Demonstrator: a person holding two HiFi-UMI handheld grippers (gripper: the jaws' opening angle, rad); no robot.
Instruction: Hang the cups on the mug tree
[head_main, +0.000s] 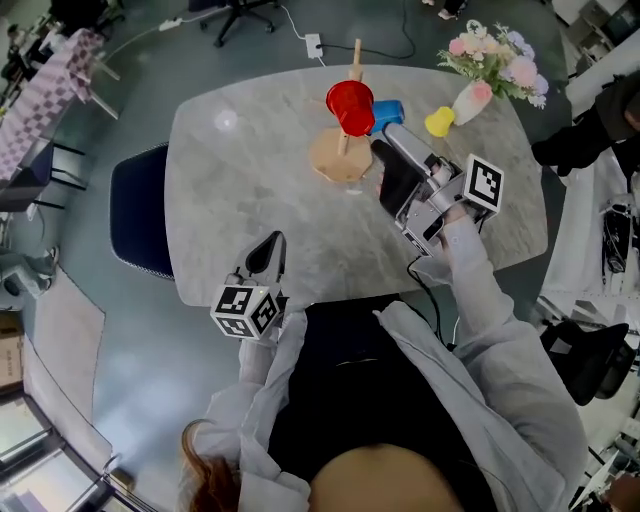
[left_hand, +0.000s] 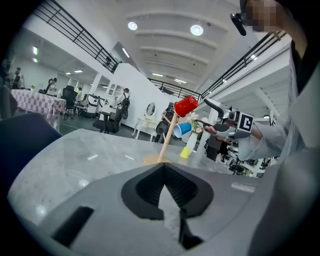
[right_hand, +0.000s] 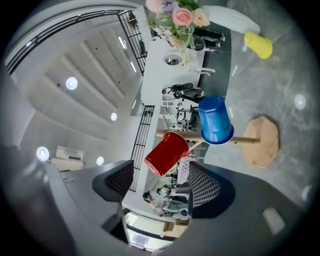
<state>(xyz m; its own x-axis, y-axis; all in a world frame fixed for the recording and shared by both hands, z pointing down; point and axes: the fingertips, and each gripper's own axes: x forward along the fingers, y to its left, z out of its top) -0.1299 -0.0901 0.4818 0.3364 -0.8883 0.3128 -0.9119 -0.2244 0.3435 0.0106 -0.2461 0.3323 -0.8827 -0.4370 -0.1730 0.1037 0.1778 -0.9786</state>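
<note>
The wooden mug tree (head_main: 340, 158) stands at the table's far middle. A red cup (head_main: 350, 106) and a blue cup (head_main: 388, 113) hang on its pegs. A yellow cup (head_main: 438, 122) rests on the table to the right of it. My right gripper (head_main: 390, 140) is raised close beside the tree with its jaws open and nothing pressed between them. In the right gripper view the red cup (right_hand: 166, 152) hangs just beyond the pads, with the blue cup (right_hand: 215, 120) farther along the stem. My left gripper (head_main: 268, 250) hovers near the table's front edge, shut and holding nothing.
A vase of pink flowers (head_main: 495, 60) stands at the table's (head_main: 240, 200) far right corner. A dark blue chair (head_main: 140, 210) sits against the left edge. Office chairs and a cable lie on the floor beyond the far edge.
</note>
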